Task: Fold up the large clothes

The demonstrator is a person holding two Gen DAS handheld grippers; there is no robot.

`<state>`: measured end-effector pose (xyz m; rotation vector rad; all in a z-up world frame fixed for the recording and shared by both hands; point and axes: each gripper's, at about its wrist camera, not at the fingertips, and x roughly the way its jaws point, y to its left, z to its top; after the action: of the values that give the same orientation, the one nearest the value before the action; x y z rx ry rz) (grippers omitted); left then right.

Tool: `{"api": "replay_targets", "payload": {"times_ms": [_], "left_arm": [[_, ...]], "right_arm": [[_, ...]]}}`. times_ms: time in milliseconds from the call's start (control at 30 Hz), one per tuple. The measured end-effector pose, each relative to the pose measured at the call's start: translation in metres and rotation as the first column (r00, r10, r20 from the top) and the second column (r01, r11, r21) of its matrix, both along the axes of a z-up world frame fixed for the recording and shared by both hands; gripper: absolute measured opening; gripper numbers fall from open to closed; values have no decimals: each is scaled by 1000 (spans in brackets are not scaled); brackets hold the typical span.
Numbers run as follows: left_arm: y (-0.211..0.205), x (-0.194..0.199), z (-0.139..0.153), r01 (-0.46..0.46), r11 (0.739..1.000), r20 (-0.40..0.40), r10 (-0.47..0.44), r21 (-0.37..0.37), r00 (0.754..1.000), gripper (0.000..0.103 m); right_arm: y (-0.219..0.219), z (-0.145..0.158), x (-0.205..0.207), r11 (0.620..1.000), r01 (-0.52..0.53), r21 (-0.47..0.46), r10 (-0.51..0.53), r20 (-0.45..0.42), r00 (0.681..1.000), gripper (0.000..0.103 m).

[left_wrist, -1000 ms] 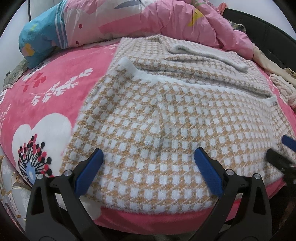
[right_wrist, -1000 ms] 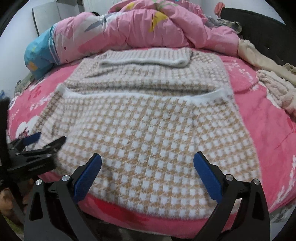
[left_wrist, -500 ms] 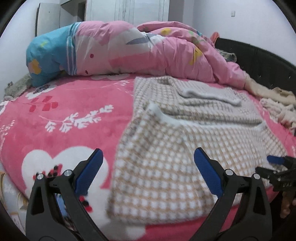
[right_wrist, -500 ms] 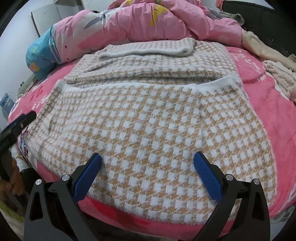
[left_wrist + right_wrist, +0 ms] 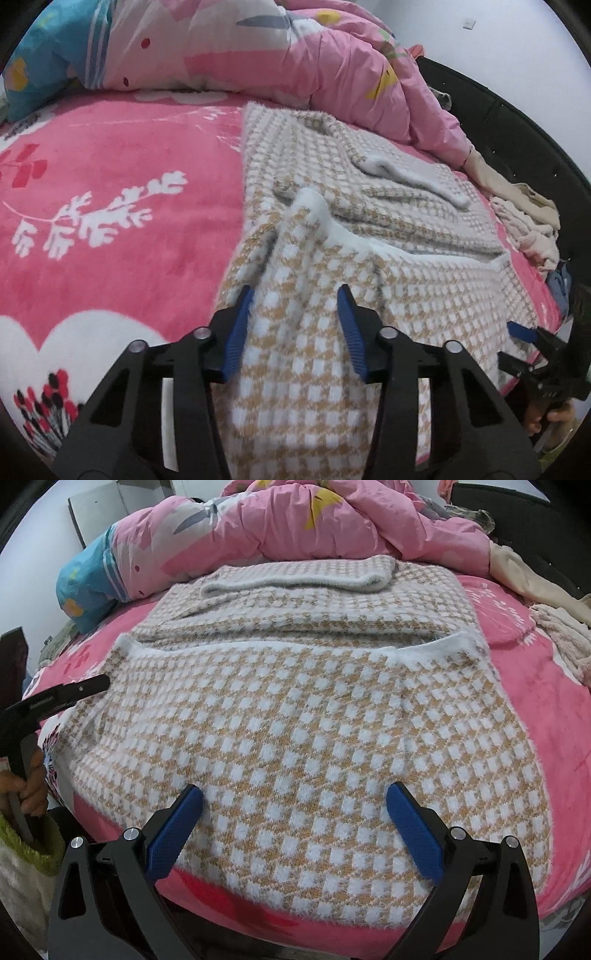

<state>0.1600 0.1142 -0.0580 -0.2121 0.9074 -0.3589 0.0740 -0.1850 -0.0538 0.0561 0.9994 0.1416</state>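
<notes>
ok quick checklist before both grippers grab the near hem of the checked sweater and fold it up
1. Left gripper around the sweater's near left edge: ok, fabric bunched between its fingers, jaws not closed.
2. Right gripper at the hem: ok, open.
3. Right grip on fabric: not ok, nothing pinched.
4. Sweater flat: not ok, ridge beside the left gripper.
5. Fold landing area free: ok, only the sweater's folded collar there.
6. Pink quilt clear of it: cannot tell.

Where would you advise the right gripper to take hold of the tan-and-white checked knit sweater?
Probably the near hem of the tan-and-white checked knit sweater, coming in from the bed's front edge: it drapes over that edge right between the open right gripper fingers.
</notes>
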Motion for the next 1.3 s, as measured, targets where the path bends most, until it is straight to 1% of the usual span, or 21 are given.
{"api": "replay_targets", "payload": {"times_ms": [167,233,300,333,367,433,500,533,600,667,733,800,833,867,933,967,1067,1133,1200,1233,1300], "left_arm": [[-2,13,-5,22,1000,-30,-22,-16,999,37],[1,15,-4,40,998,-42,-42,-56,998,34],[2,13,1,105,983,-37,-112,-153,993,34],[1,12,3,130,977,-27,-136,-171,990,34],[-1,11,5,132,979,-22,-137,-153,990,34],[-7,14,2,117,989,-33,-121,-88,992,34],[-11,21,-5,83,996,-69,-84,-22,994,34],[-10,25,-7,75,997,-82,-76,-18,994,34],[-9,32,-11,51,998,-111,-55,-38,992,35],[-8,37,-13,34,999,-138,-38,-34,990,36],[-10,34,-7,30,999,-148,-35,-35,988,32],[-11,26,2,64,992,-134,-78,-109,988,32],[-12,22,5,78,990,-121,-93,-120,988,32],[-14,18,8,88,991,-107,-98,-100,989,32],[-19,17,5,75,997,-110,-74,5,991,32],[-25,19,-3,42,992,-134,-26,122,991,34],[-31,18,-6,29,986,-125,-8,164,992,36],[-32,14,-2,14,987,-113,4,163,994,32],[-36,8,1,13,987,-100,3,158,995,32],[-39,5,0,10,984,-93,6,175,996,32],[-48,1,-3,0,969,-71,18,246,997,34]], "right_arm": [[1,0,0,1000,-1,3,1,1,1000,97],[0,0,0,1000,-4,3,4,0,1000,97],[1,0,0,1000,-4,3,4,2,1000,97],[1,0,0,1000,-2,4,2,1,1000,97],[2,0,0,1000,-2,4,2,2,1000,97],[1,-1,0,1000,-2,4,2,0,1000,97],[1,-1,0,1000,-3,4,3,0,1000,97],[1,-1,0,1000,-3,4,3,1,1000,97],[0,-1,0,1000,-3,3,3,1,1000,97],[1,-1,0,1000,-4,4,4,-1,1000,97],[0,-1,-1,1000,-5,5,5,0,1000,97],[1,-1,-1,1000,-4,4,4,2,1000,97],[1,-1,-1,1000,-3,3,3,3,1000,97],[1,-1,-1,1000,-2,4,2,2,1000,97],[1,-1,0,1000,-1,5,1,0,1000,97],[1,0,0,1000,-2,5,2,0,1000,97],[1,0,0,1000,0,4,0,1,1000,97],[0,-1,0,1000,-3,6,3,2,1000,97],[0,-1,0,1000,-3,6,3,2,1000,97],[0,-1,0,1000,-3,6,3,1,1000,97],[1,-1,0,1000,-2,4,2,-1,1000,97]]}}
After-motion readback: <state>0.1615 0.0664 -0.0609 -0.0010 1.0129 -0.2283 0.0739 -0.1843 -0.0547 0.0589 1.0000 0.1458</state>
